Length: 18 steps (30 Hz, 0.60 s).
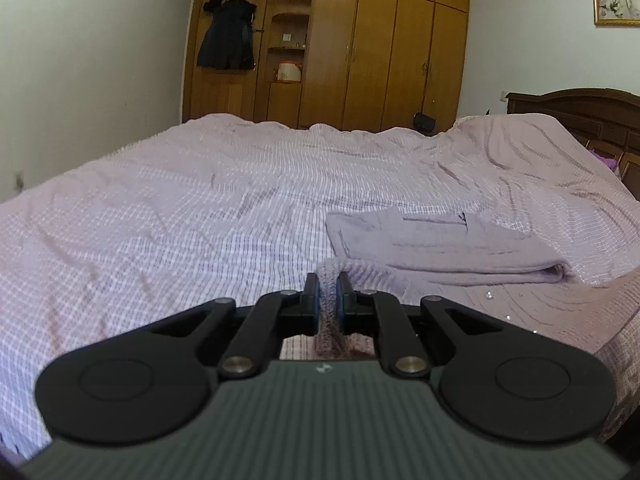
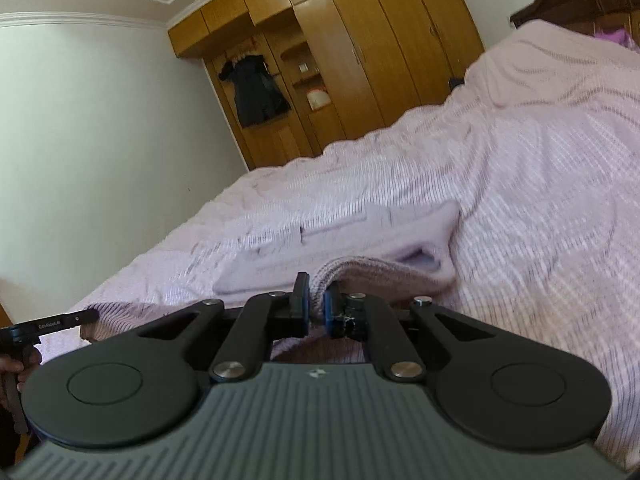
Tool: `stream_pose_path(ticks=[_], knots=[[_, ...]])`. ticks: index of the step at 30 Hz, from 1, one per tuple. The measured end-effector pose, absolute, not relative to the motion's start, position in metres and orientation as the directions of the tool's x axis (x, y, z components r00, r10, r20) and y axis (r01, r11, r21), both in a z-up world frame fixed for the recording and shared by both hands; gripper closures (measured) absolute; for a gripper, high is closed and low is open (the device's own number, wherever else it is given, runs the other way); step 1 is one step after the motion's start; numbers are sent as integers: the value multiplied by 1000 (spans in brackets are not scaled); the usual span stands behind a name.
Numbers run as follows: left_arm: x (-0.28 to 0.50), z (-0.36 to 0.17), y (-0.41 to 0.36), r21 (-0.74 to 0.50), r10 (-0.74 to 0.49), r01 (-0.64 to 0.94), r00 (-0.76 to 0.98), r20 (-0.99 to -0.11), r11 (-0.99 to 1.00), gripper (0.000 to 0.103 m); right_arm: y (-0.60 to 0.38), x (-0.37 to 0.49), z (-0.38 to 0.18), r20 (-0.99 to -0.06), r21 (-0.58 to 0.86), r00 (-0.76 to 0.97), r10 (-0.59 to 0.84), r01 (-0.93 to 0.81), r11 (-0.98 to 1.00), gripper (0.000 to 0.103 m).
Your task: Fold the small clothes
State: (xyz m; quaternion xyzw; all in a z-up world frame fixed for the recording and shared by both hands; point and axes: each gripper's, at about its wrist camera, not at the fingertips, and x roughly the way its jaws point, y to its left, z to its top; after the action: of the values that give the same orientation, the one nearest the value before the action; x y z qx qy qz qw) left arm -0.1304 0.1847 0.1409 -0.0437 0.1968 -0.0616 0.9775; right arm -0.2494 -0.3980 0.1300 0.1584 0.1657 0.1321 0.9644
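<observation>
Both grippers mine, clamped: left gripper [image 1: 328, 294] pinches knit garment [image 1: 329, 316] edge, right gripper [image 2: 316, 300] pinches another part of same mauve knit, held spread for folding, I judge. Beyond, folded lilac piece [image 1: 440, 248] parked on bedspread [image 1: 200, 208], apparently done. Farthest, wardrobe [image 1: 360, 40].

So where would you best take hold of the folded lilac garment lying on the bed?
Probably the folded lilac garment is best taken at its thick rounded fold, coming in level from the near side. The layers stack there, so one pinch catches them all. Both grippers, left and right, are shut on the knitted piece.
</observation>
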Motion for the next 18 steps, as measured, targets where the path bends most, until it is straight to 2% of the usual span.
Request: stream_pose_path(ticks=[8, 18], knots=[[-116, 158, 182, -88, -121, 96, 927, -354, 992, 92, -398, -237, 154, -227, 256, 927, 299, -239, 937, 97], [-87, 176, 180, -68, -104, 86, 940, -324, 994, 92, -400, -208, 160, -149, 325, 949, 277, -218, 920, 97]])
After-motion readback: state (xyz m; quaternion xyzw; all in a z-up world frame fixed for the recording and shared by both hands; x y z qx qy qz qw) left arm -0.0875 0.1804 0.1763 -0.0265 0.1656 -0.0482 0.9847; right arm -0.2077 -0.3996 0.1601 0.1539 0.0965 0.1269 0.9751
